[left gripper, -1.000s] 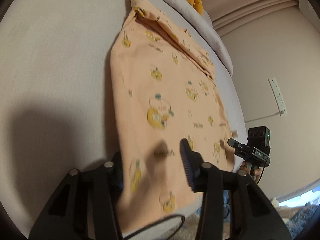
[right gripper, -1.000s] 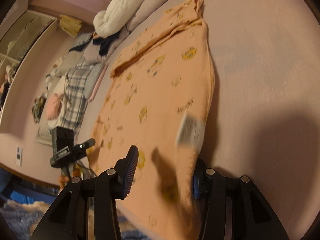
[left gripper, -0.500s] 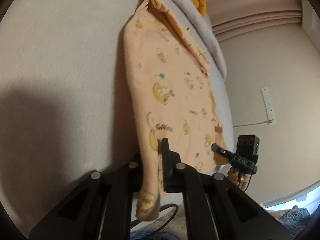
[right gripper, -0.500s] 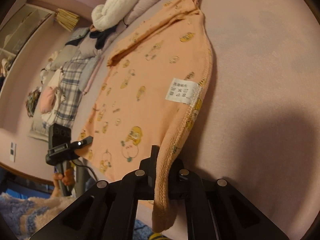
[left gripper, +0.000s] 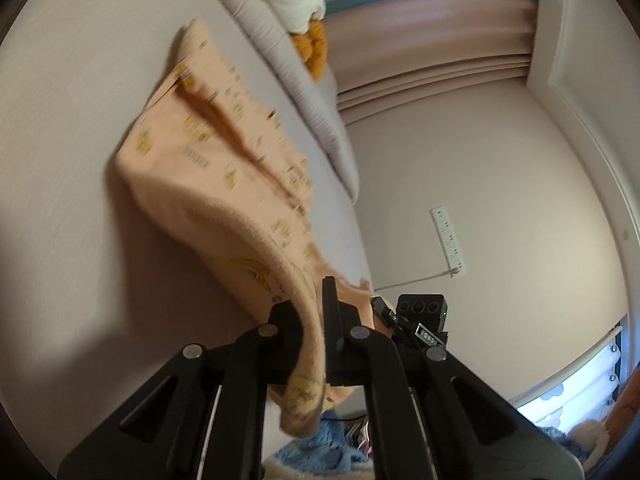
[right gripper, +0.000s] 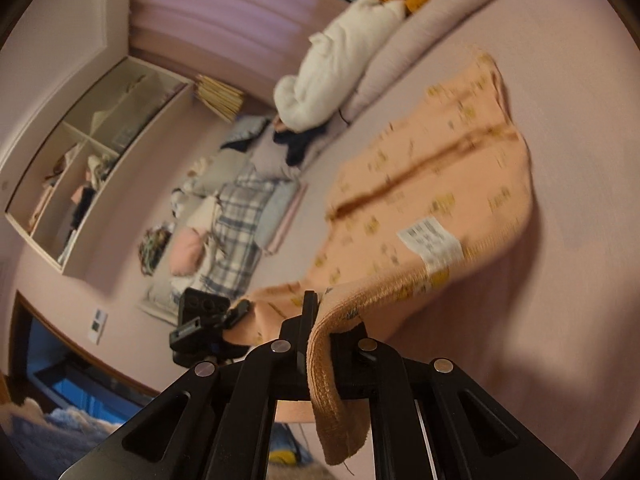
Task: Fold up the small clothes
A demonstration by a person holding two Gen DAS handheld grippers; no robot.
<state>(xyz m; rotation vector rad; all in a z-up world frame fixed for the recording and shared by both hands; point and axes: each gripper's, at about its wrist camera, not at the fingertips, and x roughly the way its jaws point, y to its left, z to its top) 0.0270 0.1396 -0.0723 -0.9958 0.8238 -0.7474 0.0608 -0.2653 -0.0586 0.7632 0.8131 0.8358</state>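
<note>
A small peach garment (left gripper: 224, 184) with yellow cartoon prints lies on the pale bed (left gripper: 72, 128), its near hem raised off the sheet. My left gripper (left gripper: 316, 316) is shut on one near corner of the hem, and cloth hangs down between its fingers. In the right wrist view the same garment (right gripper: 432, 184) shows a white care label (right gripper: 430, 240). My right gripper (right gripper: 324, 324) is shut on the other near corner, whose ribbed edge droops below the fingers. Each view shows the other gripper across the lifted hem. The far end with the sleeves still rests on the bed.
A grey bolster (left gripper: 288, 68), a white bundle (right gripper: 340, 64) and an orange plush (left gripper: 312, 48) lie along the bed's far edge. A pile of clothes (right gripper: 228, 220) and open shelves (right gripper: 92, 160) stand to the left in the right wrist view. A power strip (left gripper: 448, 240) hangs on the wall.
Both grippers went from open around the hem to shut on its corners. Since then they have risen and tilted up, and the near half of the garment has lifted off the bed.
</note>
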